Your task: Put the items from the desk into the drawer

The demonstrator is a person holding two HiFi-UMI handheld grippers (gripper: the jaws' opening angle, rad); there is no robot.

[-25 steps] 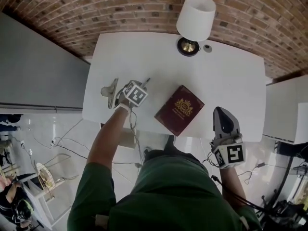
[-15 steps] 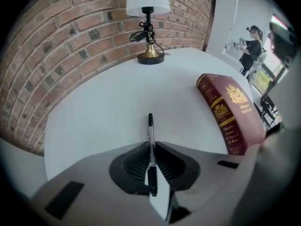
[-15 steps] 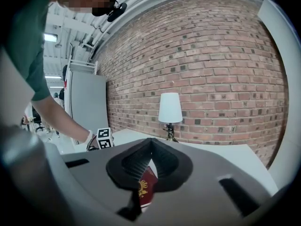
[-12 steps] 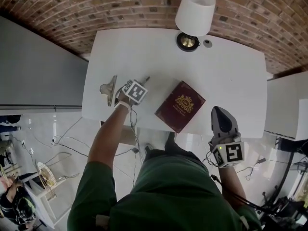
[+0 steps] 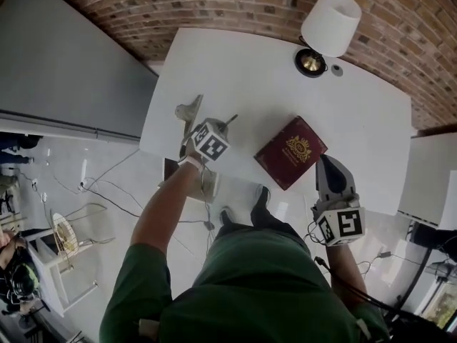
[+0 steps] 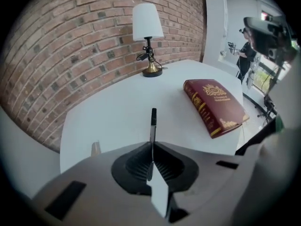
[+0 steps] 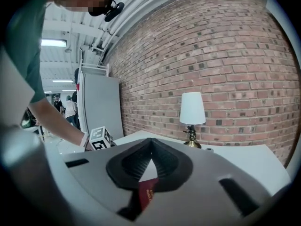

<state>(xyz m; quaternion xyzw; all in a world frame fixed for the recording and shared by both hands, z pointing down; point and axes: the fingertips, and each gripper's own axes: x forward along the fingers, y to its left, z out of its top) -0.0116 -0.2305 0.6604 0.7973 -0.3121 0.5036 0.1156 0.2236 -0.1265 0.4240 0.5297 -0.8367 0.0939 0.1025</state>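
- Left gripper [image 6: 152, 145]: clenched on a pen [image 6: 153, 121]. The jaws have just been closing, and the pen's shaft is pinched between the ribbed black pads.
- Pen: slim, rigid and dark, with a smooth barrel. Its long axis runs in line with the jaws, and the free end pokes out past the tips towards the far side of the desk [image 5: 235, 63]. It appears to be lifted just clear of the desk.
- Drawer [image 5: 207, 186]: a pale box-like shape under the desk's near edge, judged to be the open drawer, though it is only partly visible. It lies on the near side of the left gripper and lower down. The coming move is therefore judged to be a pull back towards the person and a drop. The pen's long axis needs to lie along the drawer's opening so it goes in flat.
- Nearer hand: the left, which is almost over the drawer. The right is well apart from it, off to the right.
- Right gripper [image 7: 150, 142]: jaw tips pressed together with nothing gripped. It hangs at the near right edge of the desk, just beside the book [image 5: 290, 152].
- Book: a maroon hardback with a gilt crest and a gold-trimmed spine. It lies flat and skewed at the near right of the desk, to the right of the pen.
- Small greyish item [image 5: 189, 110]: it sits at the desk's left, just far-left of the left gripper. Its kind cannot be told.
- Lamp [image 5: 330, 20]: white shade on a brass base, at the far right by the brick wall.
- Desk: matt white, smooth and flat.
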